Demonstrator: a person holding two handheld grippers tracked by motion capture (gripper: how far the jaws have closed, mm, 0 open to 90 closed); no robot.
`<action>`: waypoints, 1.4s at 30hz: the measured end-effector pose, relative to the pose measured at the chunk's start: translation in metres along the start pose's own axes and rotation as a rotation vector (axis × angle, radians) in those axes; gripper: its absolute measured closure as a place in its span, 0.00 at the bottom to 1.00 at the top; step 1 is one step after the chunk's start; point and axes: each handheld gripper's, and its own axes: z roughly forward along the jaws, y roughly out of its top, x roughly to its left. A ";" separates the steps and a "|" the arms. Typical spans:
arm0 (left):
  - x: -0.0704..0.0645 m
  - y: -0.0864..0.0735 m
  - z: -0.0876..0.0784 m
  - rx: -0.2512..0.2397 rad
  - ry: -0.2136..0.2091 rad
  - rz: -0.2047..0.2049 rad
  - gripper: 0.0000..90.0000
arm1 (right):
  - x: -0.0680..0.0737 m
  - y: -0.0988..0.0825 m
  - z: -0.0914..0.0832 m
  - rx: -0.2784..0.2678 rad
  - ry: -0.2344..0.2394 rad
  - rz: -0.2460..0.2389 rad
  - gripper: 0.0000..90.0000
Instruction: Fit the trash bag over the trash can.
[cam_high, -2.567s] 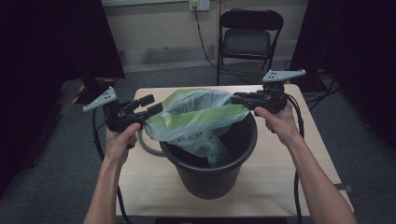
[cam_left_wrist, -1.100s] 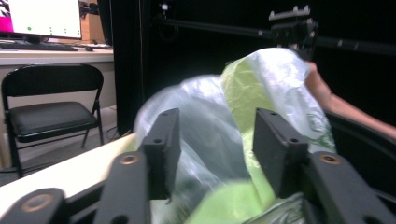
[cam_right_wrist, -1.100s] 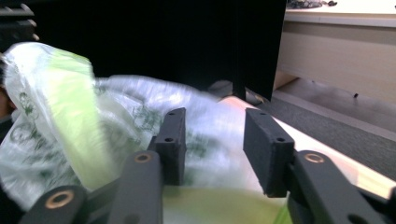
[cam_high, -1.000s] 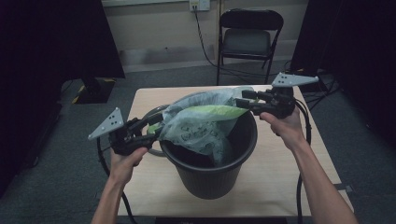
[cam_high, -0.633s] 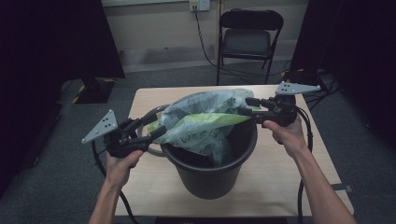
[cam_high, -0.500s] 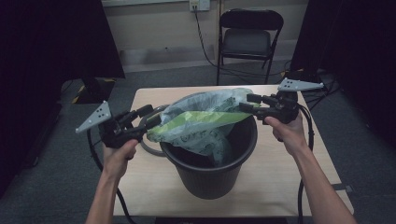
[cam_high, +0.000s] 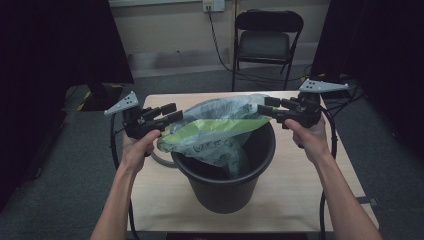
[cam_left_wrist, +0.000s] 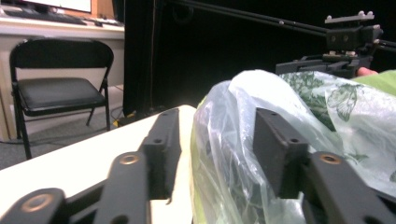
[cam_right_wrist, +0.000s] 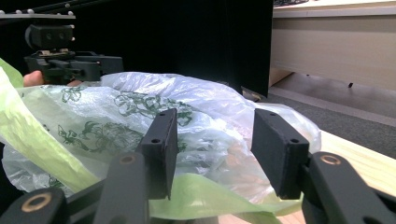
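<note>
A black bucket (cam_high: 225, 172) stands near the middle of the pale wooden tabletop (cam_high: 300, 190), toward the person's edge. A thin plastic bag (cam_high: 220, 132), clear with a green leaf print and a plain green band, is stretched across the bucket's mouth, and part of it sags down inside.

The left hand-held gripper (cam_high: 170, 114) is at the bag's left edge, just outside the bucket rim. In the left gripper view the bag (cam_left_wrist: 261, 154) bulges up between the two jaws, whose gap is wide; they have just been closing, but I cannot tell whether the pads press on the film. The right hand-held gripper (cam_high: 265, 107) sits at the bag's right edge above the rim. In the right gripper view the bag (cam_right_wrist: 205, 135) billows behind and below its spread jaws, which have also just been closing; whether they pinch the film I cannot tell either.

A black folding chair (cam_high: 267, 35) stands beyond the far edge of the tabletop, well apart from the bucket, with cables (cam_high: 240, 75) running down the wall and over the floor beside it. Dark curtains (cam_high: 55, 45) hang at both sides. A cable loop (cam_high: 162, 161) lies on the tabletop just left of the bucket, under the left wrist.

The bucket takes up much of the tabletop's width; bare wood remains to its right and near side, with a narrower strip on the left. Both hand-held grippers hang close to the tabletop's side edges.
</note>
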 end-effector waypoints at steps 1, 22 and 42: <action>0.000 -0.001 0.000 0.006 -0.002 0.003 0.67 | 0.000 0.000 0.001 0.000 0.000 -0.002 0.56; -0.047 -0.011 -0.037 0.006 -0.013 0.095 0.92 | 0.004 -0.002 -0.007 0.011 -0.079 -0.011 0.49; -0.021 0.004 -0.005 0.035 0.010 0.060 0.82 | 0.001 0.000 0.023 0.043 -0.008 0.027 0.69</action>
